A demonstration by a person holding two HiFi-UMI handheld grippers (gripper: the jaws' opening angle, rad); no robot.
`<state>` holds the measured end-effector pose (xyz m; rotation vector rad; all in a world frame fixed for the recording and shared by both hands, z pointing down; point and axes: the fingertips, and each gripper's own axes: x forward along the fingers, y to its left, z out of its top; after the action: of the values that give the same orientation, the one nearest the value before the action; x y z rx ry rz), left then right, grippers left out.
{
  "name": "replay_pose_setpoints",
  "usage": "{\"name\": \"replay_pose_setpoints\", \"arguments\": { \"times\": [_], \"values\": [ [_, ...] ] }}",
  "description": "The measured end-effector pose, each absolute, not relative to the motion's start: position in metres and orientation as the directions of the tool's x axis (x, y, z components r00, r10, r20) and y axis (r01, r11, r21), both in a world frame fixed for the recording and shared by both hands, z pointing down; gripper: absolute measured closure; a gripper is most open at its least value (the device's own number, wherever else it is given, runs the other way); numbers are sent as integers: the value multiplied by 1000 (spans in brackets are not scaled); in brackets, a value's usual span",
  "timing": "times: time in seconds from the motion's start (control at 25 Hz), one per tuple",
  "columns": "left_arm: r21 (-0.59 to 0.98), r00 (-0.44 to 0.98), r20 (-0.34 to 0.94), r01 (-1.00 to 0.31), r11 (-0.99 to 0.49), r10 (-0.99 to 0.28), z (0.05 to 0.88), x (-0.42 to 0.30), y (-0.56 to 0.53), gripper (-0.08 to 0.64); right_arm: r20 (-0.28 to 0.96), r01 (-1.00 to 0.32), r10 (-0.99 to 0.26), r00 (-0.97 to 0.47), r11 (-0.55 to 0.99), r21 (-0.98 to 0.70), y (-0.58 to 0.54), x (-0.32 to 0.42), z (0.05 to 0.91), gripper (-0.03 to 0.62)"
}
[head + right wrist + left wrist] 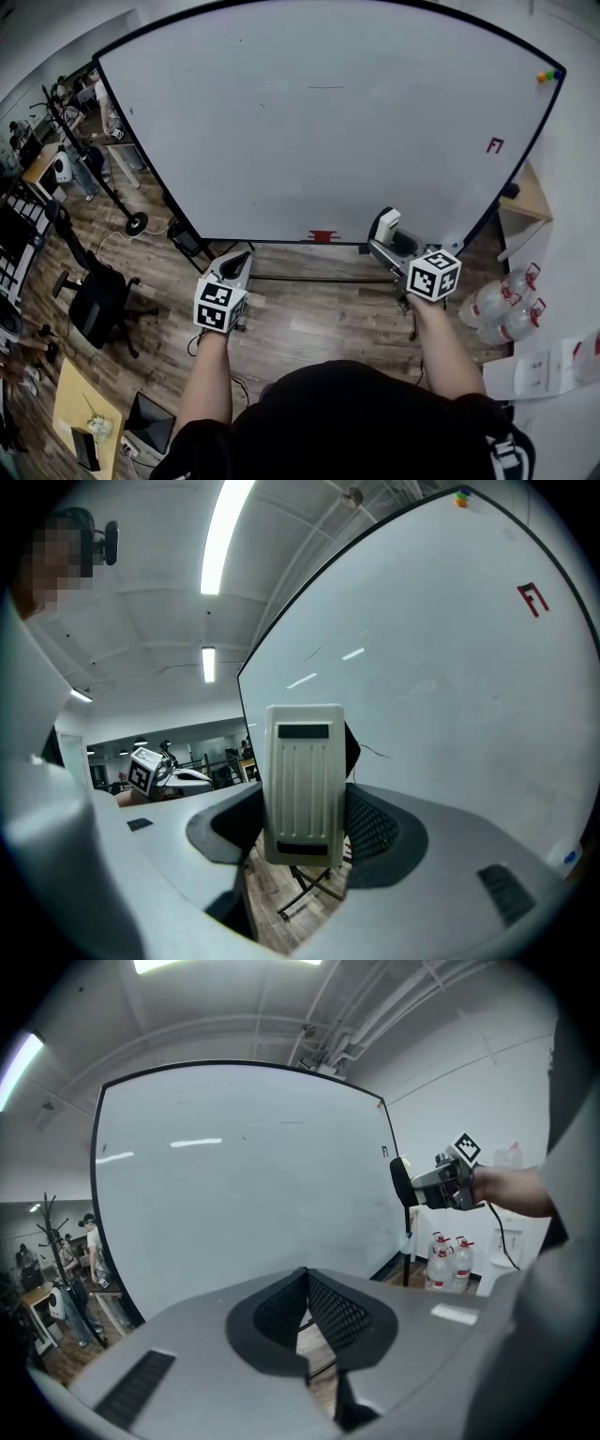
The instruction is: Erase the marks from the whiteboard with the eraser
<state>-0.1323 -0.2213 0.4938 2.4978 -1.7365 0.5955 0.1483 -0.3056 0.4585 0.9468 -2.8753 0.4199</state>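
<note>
Gripping the eraser (302,785) upright between its jaws, ribbed back to the camera so the felt likely faces the whiteboard (319,141), the right gripper (392,232) hangs just below the board's lower edge. The left gripper (234,264), jaws pressed together on nothing, idles beside it. On the board's right side, a red mark (495,145) is not yet erased.

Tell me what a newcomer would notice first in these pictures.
The big whiteboard fills the head view, nearly clean but for a small red mark near its right edge. The right gripper holds a white eraser between its jaws; the left gripper is shut and empty.
</note>
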Motion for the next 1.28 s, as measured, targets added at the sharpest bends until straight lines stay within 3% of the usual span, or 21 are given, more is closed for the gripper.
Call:
{"name": "replay_pose_setpoints", "arguments": {
  "times": [1.28],
  "values": [
    [-175,327,318,-902,-394,-890,495,-142,-255,549,158,-658,-639,-753,725,-204,-334,146,450,344]
  ]
}}
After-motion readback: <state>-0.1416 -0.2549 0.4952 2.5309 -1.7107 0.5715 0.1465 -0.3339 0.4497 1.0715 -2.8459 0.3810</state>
